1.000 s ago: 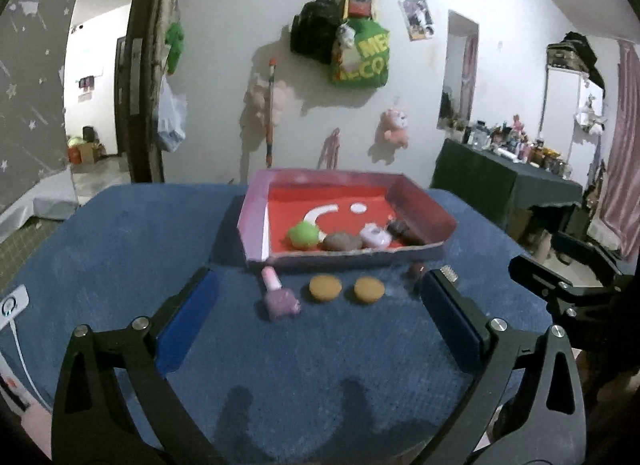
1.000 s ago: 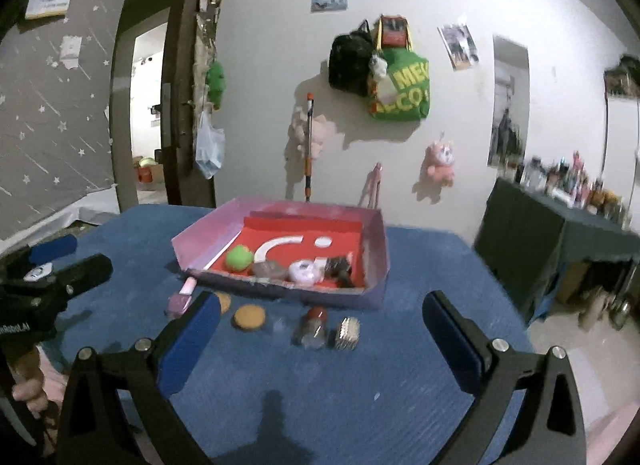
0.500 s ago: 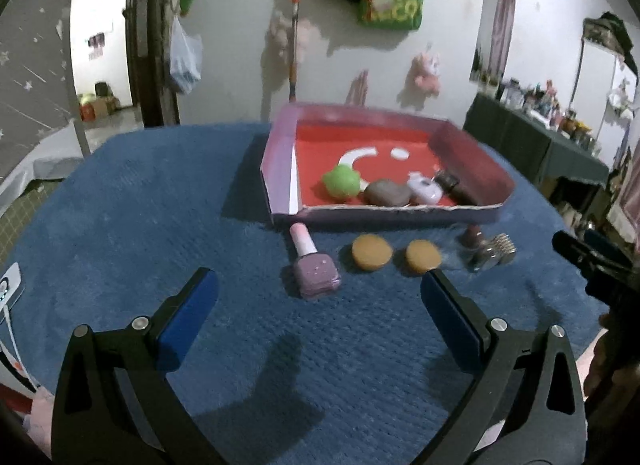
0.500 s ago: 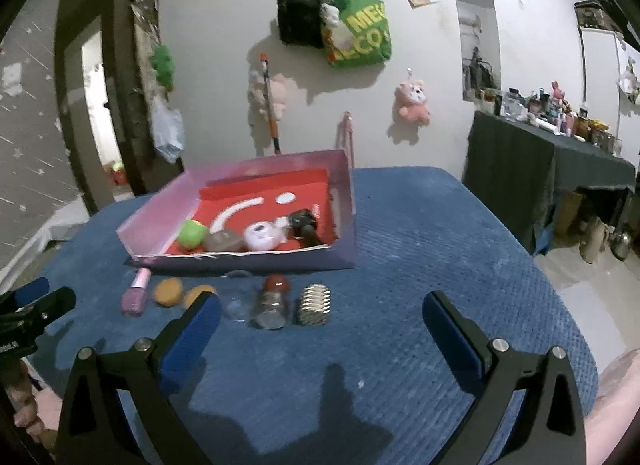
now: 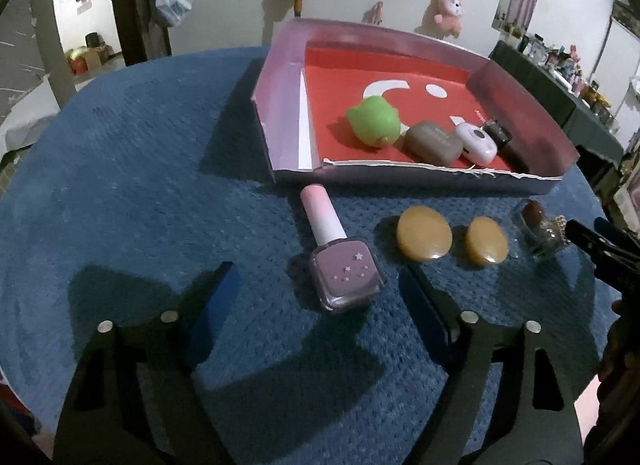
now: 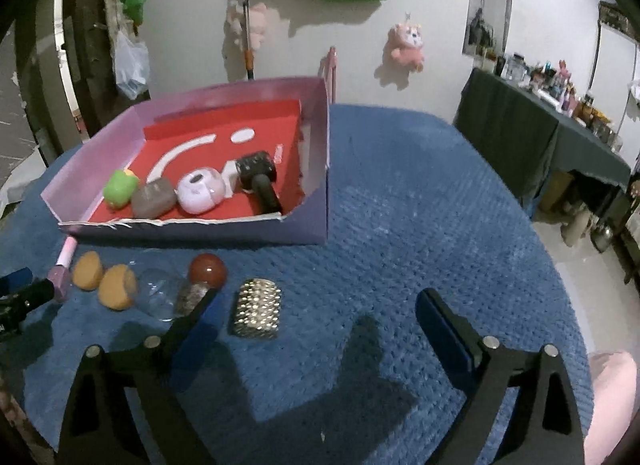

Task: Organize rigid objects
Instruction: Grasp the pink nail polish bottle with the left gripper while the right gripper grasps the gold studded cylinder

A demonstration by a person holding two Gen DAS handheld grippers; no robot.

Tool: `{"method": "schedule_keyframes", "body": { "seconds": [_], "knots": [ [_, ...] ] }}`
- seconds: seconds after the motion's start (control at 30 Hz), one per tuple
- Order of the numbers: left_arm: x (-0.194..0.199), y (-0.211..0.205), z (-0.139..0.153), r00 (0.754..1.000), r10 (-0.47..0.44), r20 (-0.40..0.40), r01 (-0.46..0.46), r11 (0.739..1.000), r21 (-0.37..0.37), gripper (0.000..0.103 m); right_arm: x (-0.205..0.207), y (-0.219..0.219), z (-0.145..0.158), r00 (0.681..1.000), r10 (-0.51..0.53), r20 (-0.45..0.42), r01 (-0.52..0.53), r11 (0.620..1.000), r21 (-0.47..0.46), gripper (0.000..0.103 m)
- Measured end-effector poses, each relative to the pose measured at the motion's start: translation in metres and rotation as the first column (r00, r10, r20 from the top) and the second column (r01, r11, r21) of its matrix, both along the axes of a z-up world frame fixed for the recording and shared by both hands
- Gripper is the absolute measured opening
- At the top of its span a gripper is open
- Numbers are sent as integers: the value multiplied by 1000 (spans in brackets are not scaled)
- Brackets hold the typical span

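Blue textured tablecloth (image 5: 120, 185): all items are laid out on it.

Pink-walled, red-floored cardboard tray (image 5: 280, 97): a green squishy toy (image 5: 374, 123), a grey-brown case (image 5: 434, 143), a white-lilac round gadget (image 5: 478, 141) and a dark object (image 5: 502, 137) are kept along its near wall.

Row in front of the tray, seen from the left:
- lilac nail polish bottle (image 5: 340, 261), laid on its side, pink cap toward the tray;
- two amber oval discs (image 5: 424, 239), side by side;
- clear dome (image 6: 160, 299);
- small jar with a red-brown ball stopper (image 6: 202, 281);
- studded metallic block (image 6: 256, 307).

Left gripper (image 5: 320, 293): spread, its jaws just closing, with the nail polish bottle's base between the fingertips, untouched.

Right gripper (image 6: 320, 313): spread wide, its jaws just closing slightly, with the studded block between the tips, untouched.
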State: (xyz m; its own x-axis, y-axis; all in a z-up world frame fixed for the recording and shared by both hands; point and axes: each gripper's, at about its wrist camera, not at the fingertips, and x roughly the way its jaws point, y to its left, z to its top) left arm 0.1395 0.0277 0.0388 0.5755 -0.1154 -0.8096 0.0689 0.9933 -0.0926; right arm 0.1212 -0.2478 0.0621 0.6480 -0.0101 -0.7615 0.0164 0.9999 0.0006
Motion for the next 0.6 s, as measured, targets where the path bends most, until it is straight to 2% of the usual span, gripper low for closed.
{"method": "schedule_keyframes", "body": {
  "seconds": [0.03,0.1,0.17,0.27,0.3,0.33,0.37,0.43,0.47,0.5,0.6],
  "knots": [
    [2,-1,-1,1000,-4,-7,4,1000,0,72,3,-1,-1,1000,2,-9,-2,1000,9,96],
    [4,-3,-5,1000,-12,-23,12,1000,-3,72,6,-1,-4,1000,14,-25,-13,1000,28,92],
    [7,-3,-9,999,-12,-33,12,1000,-4,65,9,0,-7,999,24,-37,-23,999,31,92],
    [7,-3,-9,1000,-8,-21,8,1000,0,63,11,3,-13,998,43,-49,-42,999,33,86],
    [7,-3,-9,1000,-10,-18,10,1000,-5,60,11,3,-14,997,50,-53,-48,998,44,82],
    [7,-3,-9,1000,-19,-15,19,1000,-16,51,11,3,-16,996,65,-58,-61,996,64,79],
    [6,-5,-8,999,-31,-12,31,999,-25,40,10,4,-16,996,73,-52,-69,995,69,73],
    [5,-8,-7,999,-49,-13,48,998,-27,40,7,6,-15,993,111,-37,-107,988,109,51],
    [4,-8,-6,998,-53,-14,53,998,-35,40,6,6,-15,992,125,-35,-118,983,141,33],
    [3,-7,-6,998,-55,-16,54,998,-44,40,5,6,-15,991,125,-41,-117,981,157,27],
    [1,-4,-1,998,-56,-14,55,997,-63,40,3,8,-10,991,130,-27,-125,980,153,27]
  ]
}}
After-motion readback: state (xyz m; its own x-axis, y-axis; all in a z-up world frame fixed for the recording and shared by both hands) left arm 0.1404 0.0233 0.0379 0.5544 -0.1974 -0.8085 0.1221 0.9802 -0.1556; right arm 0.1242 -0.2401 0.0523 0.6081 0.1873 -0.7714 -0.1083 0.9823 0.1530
